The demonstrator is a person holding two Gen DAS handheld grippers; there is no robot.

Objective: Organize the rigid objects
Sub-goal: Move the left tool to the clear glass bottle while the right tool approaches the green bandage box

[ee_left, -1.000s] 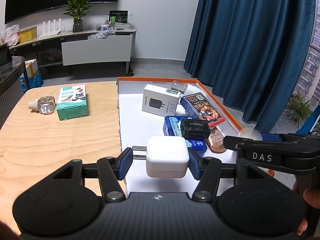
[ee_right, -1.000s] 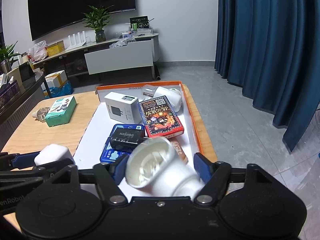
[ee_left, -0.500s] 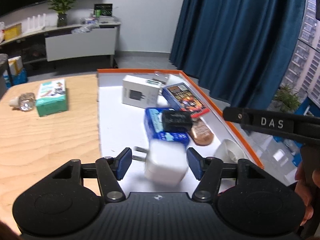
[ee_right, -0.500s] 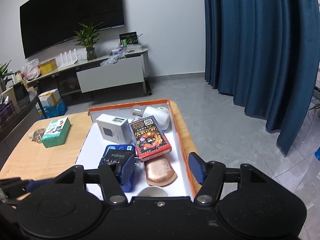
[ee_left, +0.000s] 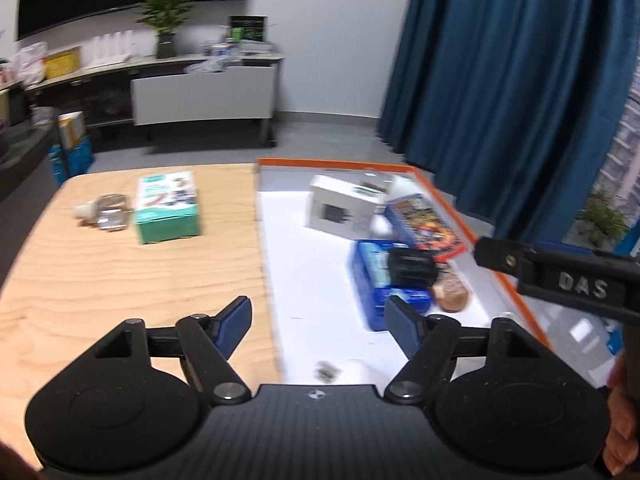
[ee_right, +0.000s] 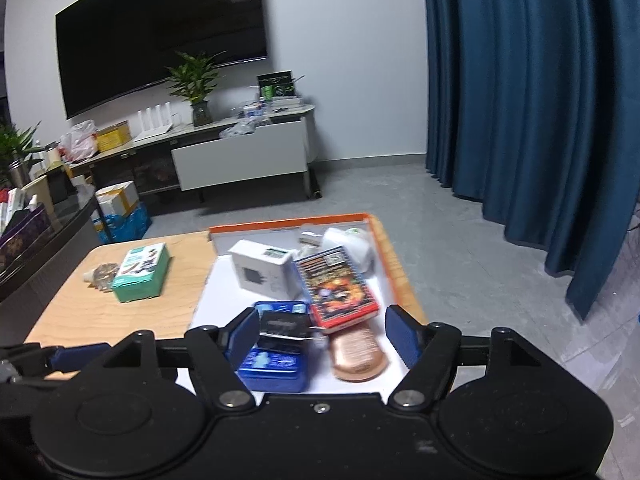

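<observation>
— Two grippers: what are your fingers doing?
— Your left gripper (ee_left: 318, 322) and right gripper (ee_right: 322, 338) are both spreading, empty; the white charger (ee_left: 352, 370) lies in the tray (ee_left: 304, 280), six o'clock.

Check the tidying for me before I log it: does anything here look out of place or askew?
Two items remain outside the orange-rimmed tray, on the wooden table: a green box and a small glass bottle lying on its side. Inside, a black charger sits crookedly atop the blue tin.
</observation>
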